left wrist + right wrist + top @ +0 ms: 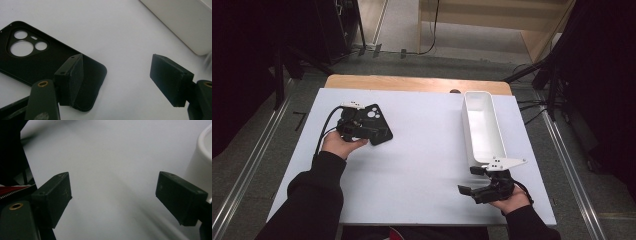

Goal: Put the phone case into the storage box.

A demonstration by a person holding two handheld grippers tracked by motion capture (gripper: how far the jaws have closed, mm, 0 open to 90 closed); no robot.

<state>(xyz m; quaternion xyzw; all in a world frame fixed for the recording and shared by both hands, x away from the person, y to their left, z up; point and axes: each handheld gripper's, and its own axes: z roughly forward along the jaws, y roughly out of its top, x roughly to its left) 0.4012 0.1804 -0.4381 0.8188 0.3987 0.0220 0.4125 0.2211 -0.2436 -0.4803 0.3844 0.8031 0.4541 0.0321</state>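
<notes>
Phone case [47,65] under left claw [117,80], white bin [482,127] well apart

Left forearm: I see it in a dark sleeve, reaching up from the bottom edge.
Left gripper [371,131]: I read its jaws as spread apart, nothing pressed between the pads [76,80].
Right hand [510,201]: I see it low at the near edge, cradling its tool.
Right gripper [471,180]: I see jaws wide apart, pointing left.

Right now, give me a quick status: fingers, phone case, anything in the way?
Left gripper open over phone case corner, no grip. Right gripper open, empty, beside white bin. Nothing blocking.
</notes>
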